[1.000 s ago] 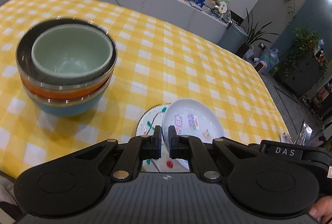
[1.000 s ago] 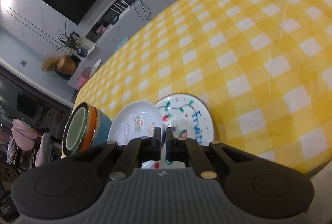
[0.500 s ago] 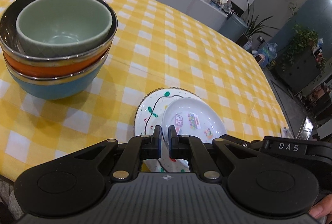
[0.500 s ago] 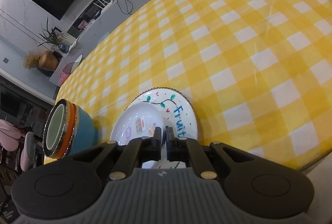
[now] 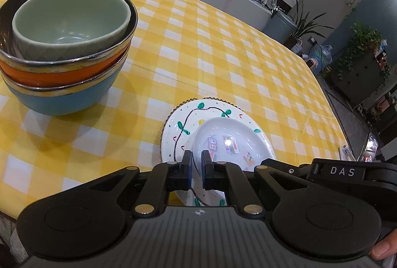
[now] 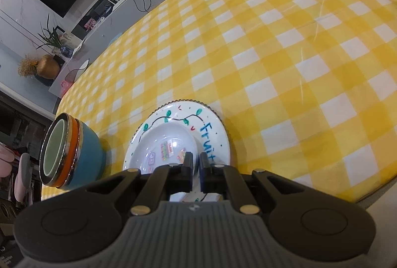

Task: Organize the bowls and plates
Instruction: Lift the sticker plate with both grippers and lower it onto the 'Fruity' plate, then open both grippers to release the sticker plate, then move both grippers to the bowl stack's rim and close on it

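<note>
A small white dish [image 5: 230, 141] with colored stickers sits on a larger white plate [image 5: 183, 124] painted with a green vine and the blue word "Fruit", its rim scalloped. The dish lies off-center on the plate, toward the side near the table's front edge. The plate rests on the yellow-and-white checked cloth [image 5: 223, 57] close to that front edge. Beside the plate, apart from it, stands a stack of three bowls: a pale green bowl [image 5: 72, 22] nested in an orange bowl [image 5: 62, 71], which sits in a blue bowl [image 5: 64, 99]. In the right wrist view the stack [image 6: 72, 156] stands to the left of the plate [image 6: 218, 134], with the dish [image 6: 168, 143] on the plate's near-left part. The left gripper [image 5: 196, 165] hovers over the near rim of the plate, its jaws nearly pressed together with only a narrow slit between them, holding nothing. The right gripper [image 6: 196, 163] hangs over the near edge of the dish and plate, jaws likewise almost closed and empty. A thumb [image 5: 382, 251] shows at the lower right corner of the left wrist view.
</note>
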`<action>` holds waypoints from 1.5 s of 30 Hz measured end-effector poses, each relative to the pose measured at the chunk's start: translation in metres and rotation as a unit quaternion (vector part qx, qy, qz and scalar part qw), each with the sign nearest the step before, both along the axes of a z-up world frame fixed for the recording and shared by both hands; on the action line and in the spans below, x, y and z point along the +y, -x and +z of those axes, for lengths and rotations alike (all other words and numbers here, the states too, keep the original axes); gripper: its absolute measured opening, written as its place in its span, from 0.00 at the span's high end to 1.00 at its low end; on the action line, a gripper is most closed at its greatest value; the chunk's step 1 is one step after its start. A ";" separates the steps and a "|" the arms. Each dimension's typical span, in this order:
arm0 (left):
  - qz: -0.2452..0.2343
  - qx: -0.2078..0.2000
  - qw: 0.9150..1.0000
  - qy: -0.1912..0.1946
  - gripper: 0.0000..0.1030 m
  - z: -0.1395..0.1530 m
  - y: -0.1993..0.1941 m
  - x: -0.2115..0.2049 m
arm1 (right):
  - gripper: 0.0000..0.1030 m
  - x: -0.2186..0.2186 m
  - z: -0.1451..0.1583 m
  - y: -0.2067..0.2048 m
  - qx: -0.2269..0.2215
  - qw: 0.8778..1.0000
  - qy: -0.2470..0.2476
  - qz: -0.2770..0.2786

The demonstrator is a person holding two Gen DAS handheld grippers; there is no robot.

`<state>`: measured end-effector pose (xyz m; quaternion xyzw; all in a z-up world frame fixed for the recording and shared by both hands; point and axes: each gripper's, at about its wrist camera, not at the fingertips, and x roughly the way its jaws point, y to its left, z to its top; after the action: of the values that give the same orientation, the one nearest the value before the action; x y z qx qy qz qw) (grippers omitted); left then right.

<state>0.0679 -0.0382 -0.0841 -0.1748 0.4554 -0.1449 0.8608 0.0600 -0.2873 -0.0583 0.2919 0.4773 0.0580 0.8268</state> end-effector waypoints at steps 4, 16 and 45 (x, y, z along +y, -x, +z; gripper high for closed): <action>-0.002 0.000 1.000 -0.001 0.94 0.001 0.000 -0.001 | 0.95 0.000 0.000 0.000 0.002 1.000 0.000 -0.001; 0.014 -0.018 1.000 0.000 0.75 0.007 0.007 0.004 | 0.69 -0.004 0.007 0.005 -0.036 0.999 -0.009 -0.006; 0.222 -0.035 0.974 0.008 0.37 0.087 -0.023 0.141 | 0.42 0.119 0.042 -0.040 -0.069 0.993 -0.003 0.093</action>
<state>0.0905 0.1029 0.0025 -0.2735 0.3735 0.0400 0.8855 0.1002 -0.1683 -0.0164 0.2438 0.4444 0.1557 0.8478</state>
